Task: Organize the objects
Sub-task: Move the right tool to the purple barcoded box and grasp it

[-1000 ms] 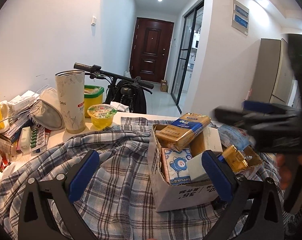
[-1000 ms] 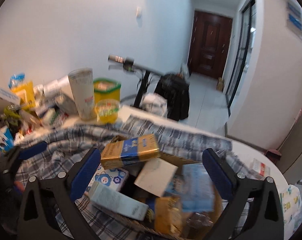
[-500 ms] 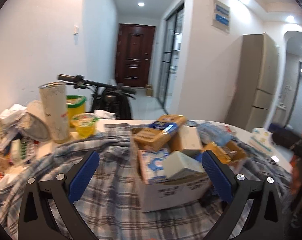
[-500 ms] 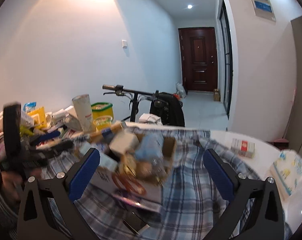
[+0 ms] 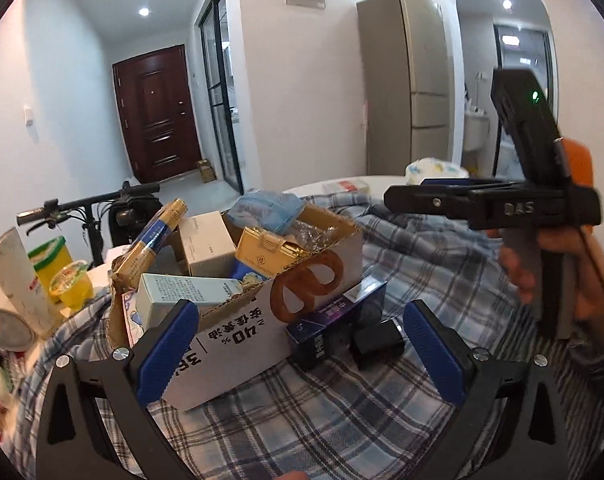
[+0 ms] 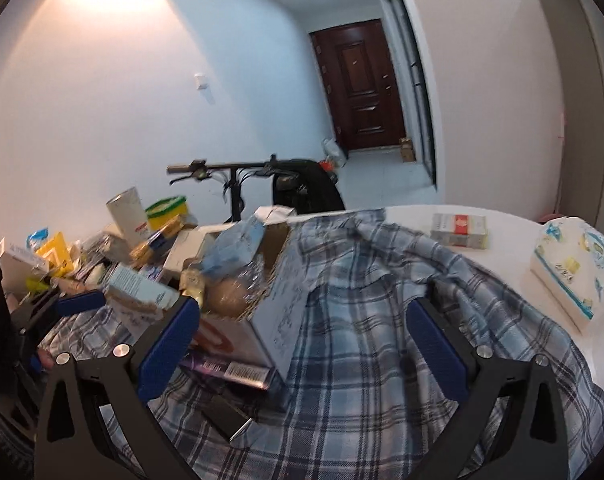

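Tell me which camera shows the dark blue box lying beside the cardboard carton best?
The left wrist view. There the dark blue box lies in sharp focus on the plaid cloth, against the cardboard carton, its top and end visible. The right wrist view shows only a blurred strip of it, tucked under the carton's edge.

Blue-white plaid cloth (image 5: 382, 408); white box (image 5: 229, 344), brown pretzel print.
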Available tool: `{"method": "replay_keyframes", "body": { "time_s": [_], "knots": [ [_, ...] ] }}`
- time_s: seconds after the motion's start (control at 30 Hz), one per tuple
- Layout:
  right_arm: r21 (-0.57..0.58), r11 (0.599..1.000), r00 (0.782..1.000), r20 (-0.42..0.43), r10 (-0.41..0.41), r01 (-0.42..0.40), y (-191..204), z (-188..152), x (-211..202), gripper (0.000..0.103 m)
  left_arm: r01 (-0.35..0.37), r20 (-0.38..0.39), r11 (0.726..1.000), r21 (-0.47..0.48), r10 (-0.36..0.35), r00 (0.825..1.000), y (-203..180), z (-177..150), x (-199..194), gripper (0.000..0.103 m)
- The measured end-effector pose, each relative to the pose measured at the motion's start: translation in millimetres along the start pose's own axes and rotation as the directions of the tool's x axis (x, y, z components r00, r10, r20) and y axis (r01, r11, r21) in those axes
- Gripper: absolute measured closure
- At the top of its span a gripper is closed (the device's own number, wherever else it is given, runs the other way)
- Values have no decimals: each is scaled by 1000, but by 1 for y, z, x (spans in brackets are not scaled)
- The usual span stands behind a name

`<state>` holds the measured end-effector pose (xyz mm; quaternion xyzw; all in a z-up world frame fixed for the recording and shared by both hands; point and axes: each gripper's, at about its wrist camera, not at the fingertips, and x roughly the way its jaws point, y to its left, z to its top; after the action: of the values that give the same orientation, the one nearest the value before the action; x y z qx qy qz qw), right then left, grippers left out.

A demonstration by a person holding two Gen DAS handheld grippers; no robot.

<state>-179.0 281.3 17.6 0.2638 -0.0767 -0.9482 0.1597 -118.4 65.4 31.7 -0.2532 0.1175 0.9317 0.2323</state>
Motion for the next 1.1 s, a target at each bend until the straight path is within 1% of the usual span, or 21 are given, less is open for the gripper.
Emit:
{"method": "replay_keyframes", "body": {
  "time_s": [0.07, 0.17, 0.23, 0.3, 0.4, 0.47, 0.53, 0.57, 0.6, 0.67, 0.7, 0.77, 0.8, 0.9, 0.97, 1.07, 1.1],
  "knots": [
    [-29, 999, 998, -65, 20, -22, 6, -5, 8, 0, 8, 1, 1000, -29, -8, 1000, 5, -1, -1, 0],
    [-108, 992, 981, -192, 38, -59, 21, -18, 29, 0, 22, 34, 993, -119, -18, 999, 28, -3, -9, 0],
    [-155, 986, 973, -231, 25, -62, 30, -25, 37, 0, 22, 35, 986, -167, -16, 999, 41, -4, -11, 0],
    [-179, 982, 969, -245, 12, -58, 35, -29, 42, 0, 14, 20, 978, -210, -10, 1000, 50, -5, -9, 0],
    [-152, 987, 969, -246, 13, -52, 38, -31, 46, 0, -8, -8, 974, -225, 6, 1000, 54, -6, -3, 0],
    [-115, 993, 968, -250, -17, -12, 41, -31, 48, 0, -10, -5, 975, -220, 9, 1000, 53, -6, -4, 0],
    [-79, 996, 968, -252, 11, -31, 47, -30, 48, 0, -10, 7, 977, -215, 12, 1000, 52, -6, -8, 0],
    [-72, 997, 966, -257, 2, -21, 51, -29, 50, 0, -11, 14, 977, -212, 14, 1000, 51, -5, -10, 0],
    [-79, 997, 964, -262, -41, 21, 56, -29, 54, 0, -13, 16, 978, -211, 16, 1000, 51, -5, -10, 0],
    [-117, 990, 952, -287, -108, 77, 67, -33, 63, 0, -18, 18, 977, -212, 22, 1000, 52, -5, -10, 0],
    [-113, 990, 946, -302, -117, 86, 70, -36, 69, 0, -16, 16, 976, -217, 20, 1000, 53, -5, -9, 0],
    [-75, 995, 942, -324, -92, 72, 73, -39, 75, 0, -16, 10, 973, -229, 18, 1000, 56, -6, -8, 0],
    [-68, 994, 939, -329, -99, 81, 75, -40, 78, 0, -12, 8, 971, -240, 15, 1000, 58, -6, -7, 0],
    [-87, 987, 932, -327, -159, 138, 83, -40, 85, 0, -7, -1, 961, -275, 7, 1000, 65, -7, -5, 0],
    [-70, 985, 929, -328, -170, 156, 85, -41, 88, 0, -11, -11, 957, -289, 8, 1000, 68, -8, -3, 0],
    [-87, 975, 913, -342, -222, 204, 87, -45, 95, 0, -15, -25, 952, -306, 8, 1000, 72, -10, -1, 0],
    [-88, 974, 908, -352, -227, 210, 86, -47, 98, 0, -18, -28, 950, -311, 9, 1000, 73, -10, 0, 0]
  ]
}}
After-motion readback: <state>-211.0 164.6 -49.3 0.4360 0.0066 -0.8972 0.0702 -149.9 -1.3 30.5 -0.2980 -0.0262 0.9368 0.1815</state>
